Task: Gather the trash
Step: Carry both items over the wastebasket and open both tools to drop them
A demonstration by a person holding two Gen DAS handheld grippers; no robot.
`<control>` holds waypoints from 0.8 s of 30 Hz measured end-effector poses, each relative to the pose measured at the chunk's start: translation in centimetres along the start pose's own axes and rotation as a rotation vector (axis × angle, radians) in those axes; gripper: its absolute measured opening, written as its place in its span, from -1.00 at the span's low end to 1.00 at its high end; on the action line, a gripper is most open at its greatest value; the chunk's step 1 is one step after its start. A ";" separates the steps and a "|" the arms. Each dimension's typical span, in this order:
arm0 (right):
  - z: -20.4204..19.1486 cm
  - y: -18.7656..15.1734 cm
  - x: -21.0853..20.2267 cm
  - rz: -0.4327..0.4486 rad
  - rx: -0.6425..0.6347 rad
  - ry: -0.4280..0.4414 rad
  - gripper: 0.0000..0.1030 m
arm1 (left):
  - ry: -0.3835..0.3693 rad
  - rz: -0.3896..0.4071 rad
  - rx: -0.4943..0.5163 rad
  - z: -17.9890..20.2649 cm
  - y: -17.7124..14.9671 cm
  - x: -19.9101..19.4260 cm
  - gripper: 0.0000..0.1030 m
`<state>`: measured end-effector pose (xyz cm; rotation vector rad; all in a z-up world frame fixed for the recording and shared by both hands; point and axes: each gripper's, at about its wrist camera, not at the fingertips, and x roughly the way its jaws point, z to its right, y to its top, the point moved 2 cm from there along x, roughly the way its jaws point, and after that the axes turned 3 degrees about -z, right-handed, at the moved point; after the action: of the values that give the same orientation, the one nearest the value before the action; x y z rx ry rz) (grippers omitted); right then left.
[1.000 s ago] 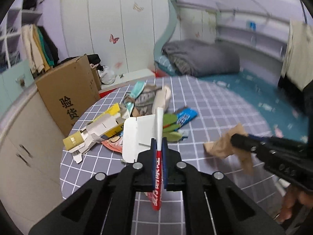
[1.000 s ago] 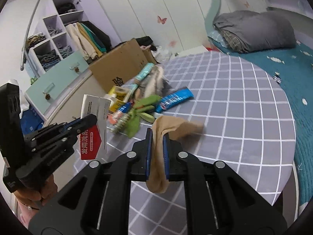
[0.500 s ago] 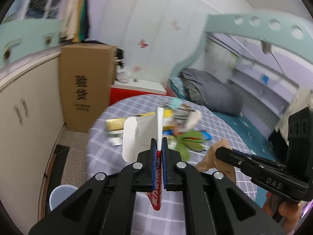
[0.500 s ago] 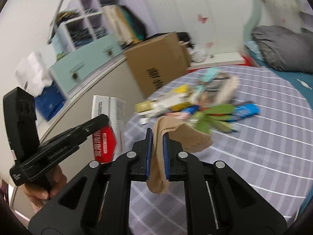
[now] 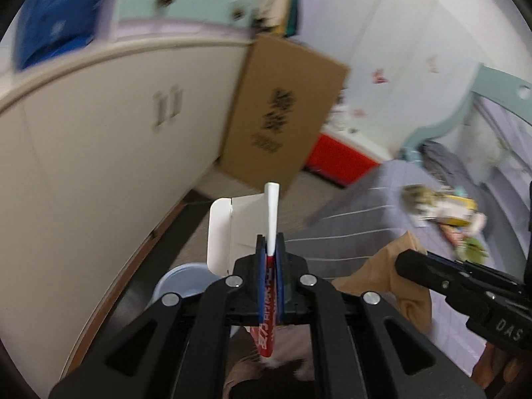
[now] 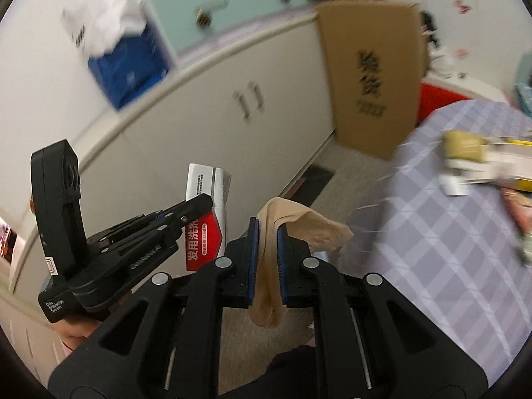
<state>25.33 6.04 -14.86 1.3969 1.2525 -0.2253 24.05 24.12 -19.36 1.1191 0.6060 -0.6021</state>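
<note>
Jaws are pinching carton (image 5: 232,229) on left gripper (image 5: 270,256) and stocking (image 6: 301,221) on right gripper (image 6: 267,252); releasing should wait until both are hanging over bin (image 5: 181,284) at seven o'clock.

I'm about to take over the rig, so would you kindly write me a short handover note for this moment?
Left gripper: shut on a flattened red-and-white carton.
Right gripper: shut on a beige stocking.
Both are off the table's edge, above the floor, with a pale blue bin below the left one.
Done: two pieces lifted.
Left: drop both, probably in that bin, then clear the remaining litter from the checked table.
</note>
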 end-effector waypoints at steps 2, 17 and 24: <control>-1.2 0.1 3.4 -0.054 -0.023 0.001 -0.79 | 0.026 -0.027 -0.031 -2.5 -0.3 1.3 -0.91; -1.7 -0.5 17.5 -0.228 -0.069 -0.054 0.37 | 0.111 -0.159 -0.120 -10.0 -2.0 8.6 -0.90; -1.7 -0.4 16.1 -0.184 -0.060 -0.134 0.37 | 0.102 -0.168 -0.113 -9.6 -2.2 9.1 -0.90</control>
<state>30.63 15.83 -26.59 1.1966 1.2657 -0.3982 27.42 31.22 -30.22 1.0034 0.8180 -0.6500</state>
